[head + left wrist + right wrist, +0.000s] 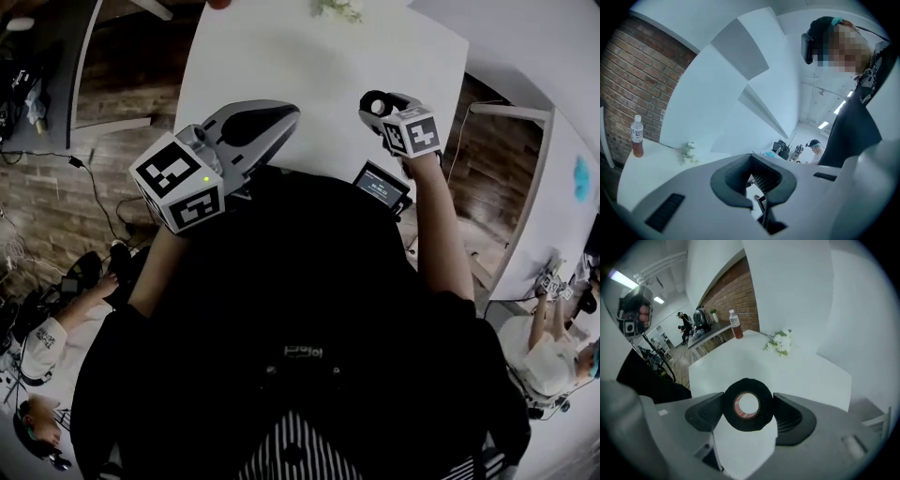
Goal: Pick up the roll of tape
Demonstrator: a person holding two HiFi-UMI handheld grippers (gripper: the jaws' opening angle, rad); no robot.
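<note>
The roll of tape (747,405) is a black ring with a pale core, and my right gripper (748,412) is shut on it, one dark pad pressing on each side. It hangs above the white table (797,373). In the head view the tape (369,101) shows as a small dark ring at the tip of my right gripper (379,107), over the table's near right part. My left gripper (281,120) hovers over the table's near edge (281,66) with its jaws together and nothing in them. In the left gripper view its pads (736,180) enclose only a small gap.
A bottle of reddish drink (736,325) and a sprig of white flowers (779,342) sit at the table's far end. A small device with a lit screen (381,187) lies at the near edge by my right arm. Other people work at tables on either side.
</note>
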